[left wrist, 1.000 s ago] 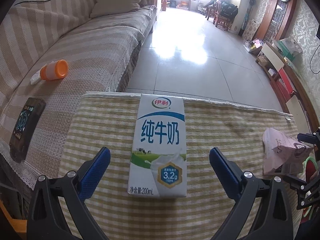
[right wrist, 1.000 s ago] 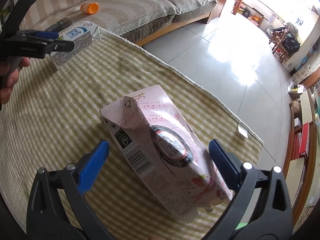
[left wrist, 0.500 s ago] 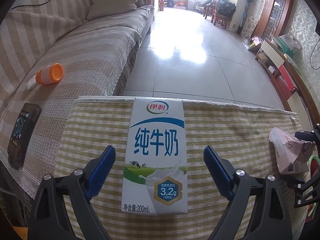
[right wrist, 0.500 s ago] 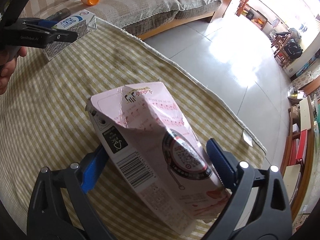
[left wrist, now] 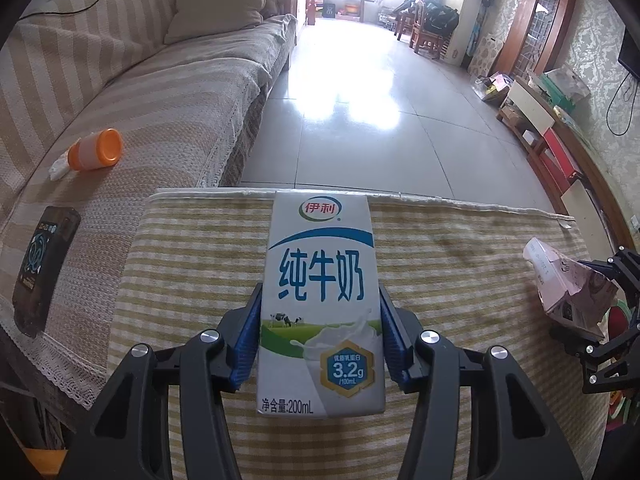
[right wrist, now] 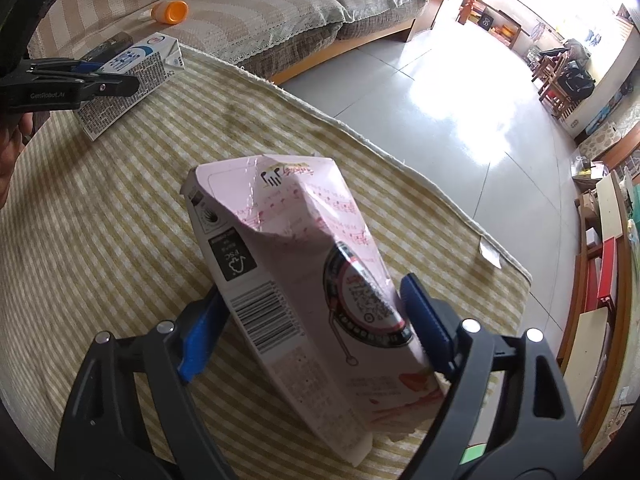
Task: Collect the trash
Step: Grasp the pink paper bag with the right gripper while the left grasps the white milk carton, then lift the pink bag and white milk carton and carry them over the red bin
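A white and blue 200 mL milk carton (left wrist: 320, 304) lies on the yellow striped tablecloth (left wrist: 448, 272). My left gripper (left wrist: 320, 340) is shut on it, blue pads pressed on both its sides. The carton also shows in the right wrist view (right wrist: 132, 68), held by the left gripper (right wrist: 92, 80). A crumpled pink carton (right wrist: 312, 264) is clamped between the blue pads of my right gripper (right wrist: 312, 328), its far end tilted up off the cloth. It shows in the left wrist view (left wrist: 568, 288) at the table's right edge.
A striped sofa (left wrist: 168, 96) stands left of the table, with an orange-capped bottle (left wrist: 94, 155) and a dark packet (left wrist: 44, 272) on it. Beyond the table's far edge is tiled floor (left wrist: 380, 120). Shelves and boxes (left wrist: 552, 128) line the right wall.
Both grippers have closed from open onto their cartons. The pink carton's far end has tipped up off the cloth.
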A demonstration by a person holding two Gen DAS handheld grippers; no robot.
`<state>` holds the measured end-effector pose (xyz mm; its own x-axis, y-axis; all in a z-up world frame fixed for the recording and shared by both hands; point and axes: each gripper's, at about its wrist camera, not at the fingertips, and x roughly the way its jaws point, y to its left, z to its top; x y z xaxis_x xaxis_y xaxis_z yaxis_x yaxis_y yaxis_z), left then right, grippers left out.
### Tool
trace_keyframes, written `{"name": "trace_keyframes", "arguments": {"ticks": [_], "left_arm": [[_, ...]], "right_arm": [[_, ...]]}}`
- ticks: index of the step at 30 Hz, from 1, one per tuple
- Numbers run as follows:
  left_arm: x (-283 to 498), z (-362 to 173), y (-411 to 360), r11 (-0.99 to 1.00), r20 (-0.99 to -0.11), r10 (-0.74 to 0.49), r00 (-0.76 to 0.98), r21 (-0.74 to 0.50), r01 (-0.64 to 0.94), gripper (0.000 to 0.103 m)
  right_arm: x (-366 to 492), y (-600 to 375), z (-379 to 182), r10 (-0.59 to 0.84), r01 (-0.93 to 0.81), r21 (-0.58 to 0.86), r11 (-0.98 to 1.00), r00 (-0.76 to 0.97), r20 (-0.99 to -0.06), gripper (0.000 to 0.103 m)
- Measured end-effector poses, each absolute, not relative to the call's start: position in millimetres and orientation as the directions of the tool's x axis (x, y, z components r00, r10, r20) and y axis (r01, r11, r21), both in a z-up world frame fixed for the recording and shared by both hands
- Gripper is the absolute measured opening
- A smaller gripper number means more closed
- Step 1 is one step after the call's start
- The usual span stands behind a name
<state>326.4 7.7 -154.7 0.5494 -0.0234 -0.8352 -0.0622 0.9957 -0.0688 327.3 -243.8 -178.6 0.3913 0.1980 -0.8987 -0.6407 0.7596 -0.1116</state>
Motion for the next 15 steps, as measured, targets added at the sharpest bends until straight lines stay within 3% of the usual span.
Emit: {"name": "trace_keyframes", "arguments": {"ticks": [15], "left_arm": [[280.0,-93.8,-7.0,0.995,-0.776,-0.064,0.627,-0.094,-0.015,0.049]], "right_arm": [[286.7,-263.3,-108.0,0.281,-0.52,-0.005,0.854,0.469,-0.837,0.082]]}}
